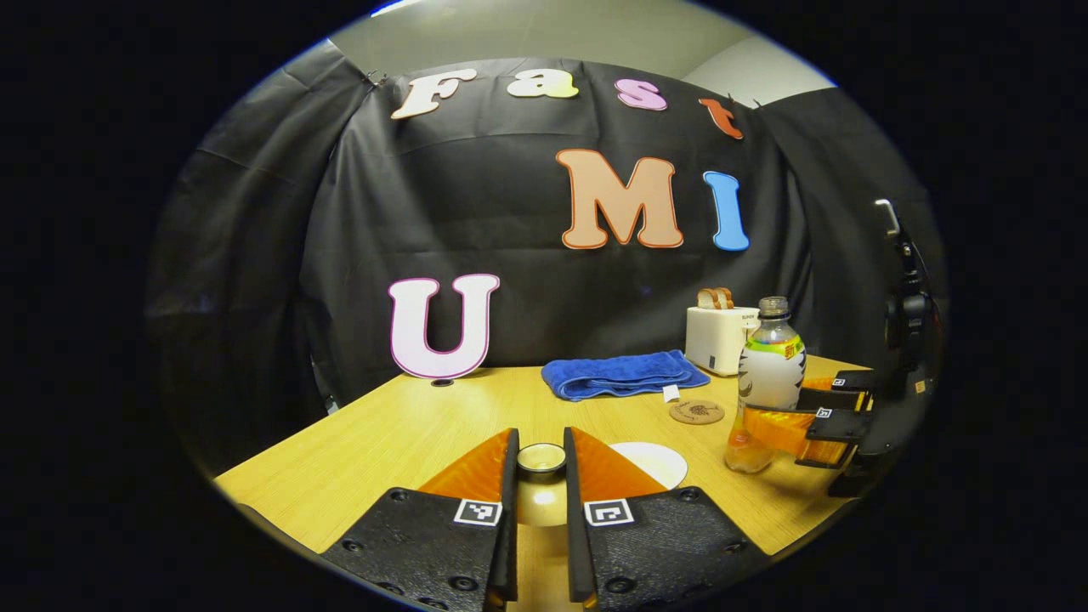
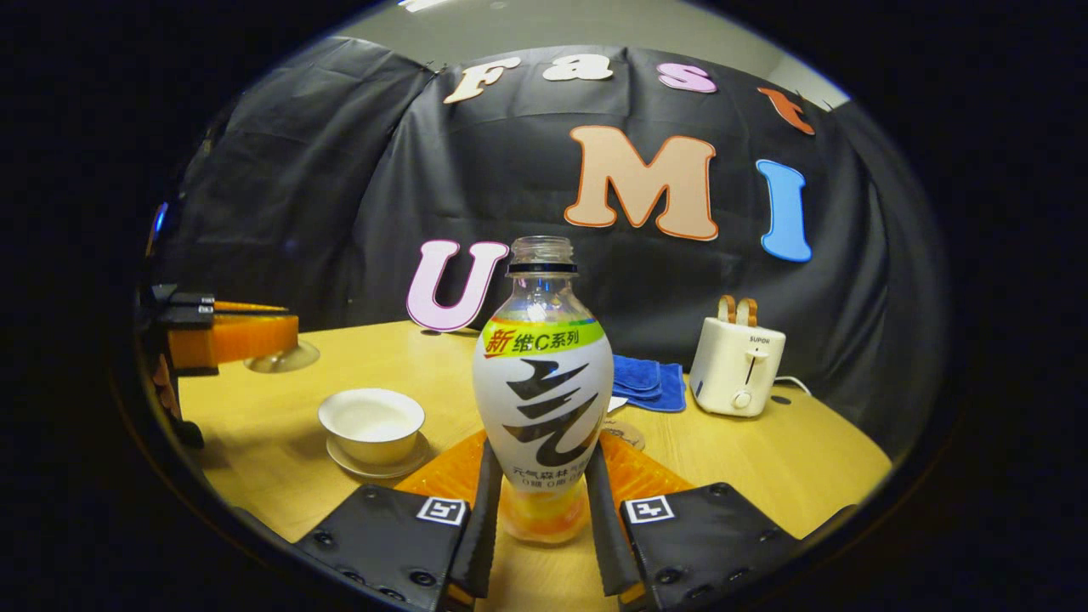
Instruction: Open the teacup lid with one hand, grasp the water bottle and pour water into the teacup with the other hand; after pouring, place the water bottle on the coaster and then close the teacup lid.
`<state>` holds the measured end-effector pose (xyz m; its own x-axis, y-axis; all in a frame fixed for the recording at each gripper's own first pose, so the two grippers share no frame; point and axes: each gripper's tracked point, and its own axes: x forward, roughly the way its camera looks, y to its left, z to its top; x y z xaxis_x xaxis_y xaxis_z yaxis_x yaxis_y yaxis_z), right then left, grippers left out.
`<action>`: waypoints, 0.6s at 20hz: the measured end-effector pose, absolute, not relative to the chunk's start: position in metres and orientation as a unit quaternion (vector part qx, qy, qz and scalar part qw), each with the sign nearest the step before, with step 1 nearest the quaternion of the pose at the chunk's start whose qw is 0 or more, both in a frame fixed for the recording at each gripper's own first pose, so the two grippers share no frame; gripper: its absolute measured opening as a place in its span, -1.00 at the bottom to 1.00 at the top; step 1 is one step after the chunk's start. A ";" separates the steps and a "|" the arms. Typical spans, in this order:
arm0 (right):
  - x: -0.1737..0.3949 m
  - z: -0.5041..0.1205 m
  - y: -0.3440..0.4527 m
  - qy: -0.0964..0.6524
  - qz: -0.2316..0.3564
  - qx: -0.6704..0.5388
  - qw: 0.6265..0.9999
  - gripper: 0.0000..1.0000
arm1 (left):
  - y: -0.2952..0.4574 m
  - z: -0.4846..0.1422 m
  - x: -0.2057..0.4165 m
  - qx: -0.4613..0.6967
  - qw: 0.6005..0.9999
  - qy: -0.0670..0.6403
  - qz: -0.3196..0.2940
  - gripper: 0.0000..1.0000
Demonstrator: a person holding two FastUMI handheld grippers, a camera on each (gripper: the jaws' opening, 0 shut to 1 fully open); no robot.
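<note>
The left gripper (image 1: pixel 541 476) is clamped on the lid (image 1: pixel 541 459) knob, hiding most of the lid, held clear above the table (image 1: pixel 399 425). At 9 o'clock of the capless, upright bottle (image 2: pixel 542 382), squeezed low by the right gripper (image 2: pixel 542 501), stands the open, glossy white cup (image 2: pixel 371 422) on its saucer. The round coaster (image 1: pixel 696 412) lies bare before the folded towel (image 1: pixel 620 374); behind the bottle it is half hidden.

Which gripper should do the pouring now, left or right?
Right. The right gripper is shut on the bottle, uncapped and upright, while the left gripper holds the lid clear of the open teacup.
</note>
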<state>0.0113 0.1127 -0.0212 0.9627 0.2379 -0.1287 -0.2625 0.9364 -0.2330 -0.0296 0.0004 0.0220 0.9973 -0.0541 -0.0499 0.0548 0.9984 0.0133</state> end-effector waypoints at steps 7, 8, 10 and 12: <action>0.023 -0.013 0.104 0.014 0.103 -0.282 0.954 0.08 | 0.009 0.021 -0.034 0.005 0.999 0.026 -0.020 -0.59; 0.024 -0.012 0.106 0.008 0.103 -0.305 0.947 0.08 | 0.010 0.021 -0.035 0.006 0.999 0.026 -0.019 -0.59; 0.027 -0.008 0.101 -0.006 0.102 -0.351 0.931 0.07 | 0.013 0.020 -0.036 0.006 0.999 0.026 -0.018 -0.59; 0.026 -0.008 0.104 -0.018 0.101 -0.389 0.915 0.06 | 0.017 0.020 -0.037 0.002 1.000 0.026 -0.016 -0.60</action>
<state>0.0257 0.1040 -0.0075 0.9787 0.2001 -0.0452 -0.1714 0.6761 -0.7166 -0.0370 0.0169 0.0201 0.9982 -0.0311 -0.0520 0.0313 0.9995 0.0037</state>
